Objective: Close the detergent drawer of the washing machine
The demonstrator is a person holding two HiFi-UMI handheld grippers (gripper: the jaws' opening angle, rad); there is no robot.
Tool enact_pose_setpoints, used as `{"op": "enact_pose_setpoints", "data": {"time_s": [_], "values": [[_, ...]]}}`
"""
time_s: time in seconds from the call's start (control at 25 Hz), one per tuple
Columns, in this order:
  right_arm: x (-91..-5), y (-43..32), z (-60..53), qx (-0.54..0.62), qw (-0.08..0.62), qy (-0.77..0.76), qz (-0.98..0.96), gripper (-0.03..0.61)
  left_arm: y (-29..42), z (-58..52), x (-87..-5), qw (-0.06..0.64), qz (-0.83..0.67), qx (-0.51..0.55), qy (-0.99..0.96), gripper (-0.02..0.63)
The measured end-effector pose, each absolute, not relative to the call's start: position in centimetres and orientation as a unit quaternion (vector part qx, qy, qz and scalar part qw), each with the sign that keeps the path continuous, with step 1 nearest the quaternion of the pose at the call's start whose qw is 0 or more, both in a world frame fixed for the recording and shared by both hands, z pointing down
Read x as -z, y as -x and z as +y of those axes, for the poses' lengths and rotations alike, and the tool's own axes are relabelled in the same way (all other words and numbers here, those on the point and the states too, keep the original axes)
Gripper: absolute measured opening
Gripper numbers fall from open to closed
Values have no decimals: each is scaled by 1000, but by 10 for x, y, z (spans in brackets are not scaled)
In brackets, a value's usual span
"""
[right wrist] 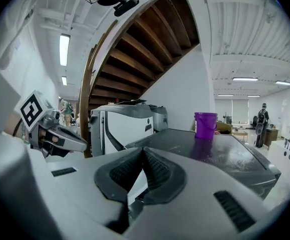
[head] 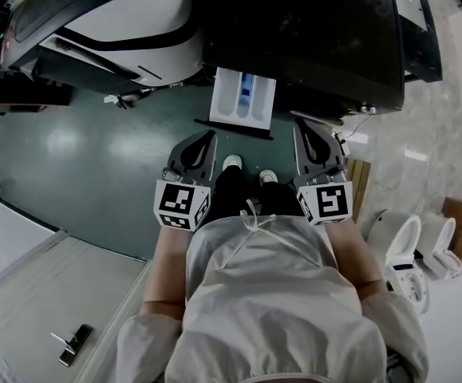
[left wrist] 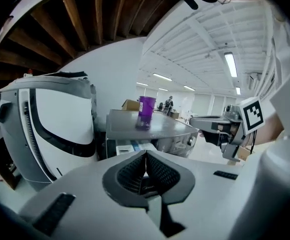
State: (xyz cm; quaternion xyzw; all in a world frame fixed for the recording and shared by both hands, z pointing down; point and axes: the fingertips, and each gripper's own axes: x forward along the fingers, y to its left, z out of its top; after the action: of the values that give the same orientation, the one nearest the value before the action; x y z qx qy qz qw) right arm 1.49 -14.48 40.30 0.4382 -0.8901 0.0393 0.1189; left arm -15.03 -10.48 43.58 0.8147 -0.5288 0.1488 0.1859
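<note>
Two hand-held grippers [head: 207, 137] [head: 302, 127], jaws together, one detergent drawer [head: 244, 96] open

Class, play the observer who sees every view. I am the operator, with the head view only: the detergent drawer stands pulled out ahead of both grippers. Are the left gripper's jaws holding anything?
Observer: No. The left gripper view shows the left gripper with its jaws together and nothing between them.
Operator: And the right one?
Observer: The right gripper is the same in its own view: jaws together, empty.
Operator: Is anything on top of the washing machine?
Observer: A purple bucket stands upright on it.
</note>
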Motion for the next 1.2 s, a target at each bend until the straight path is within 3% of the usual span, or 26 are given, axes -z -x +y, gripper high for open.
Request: {"op": "enact_pose_setpoints", "data": {"time_s": [0.6, 0.88, 1.2], "values": [[-472, -4, -164, -72, 147, -491, -856, 6, 144, -103, -542, 211, -454, -193, -844, 18], [-491, -3, -154, -85, 164, -491, -852, 6, 142, -104, -551, 251, -443, -159, -846, 18], [-491, -3, -150, -89, 168, -492, -850, 6, 140, -115, -553, 247, -447, -170, -843, 18]]}}
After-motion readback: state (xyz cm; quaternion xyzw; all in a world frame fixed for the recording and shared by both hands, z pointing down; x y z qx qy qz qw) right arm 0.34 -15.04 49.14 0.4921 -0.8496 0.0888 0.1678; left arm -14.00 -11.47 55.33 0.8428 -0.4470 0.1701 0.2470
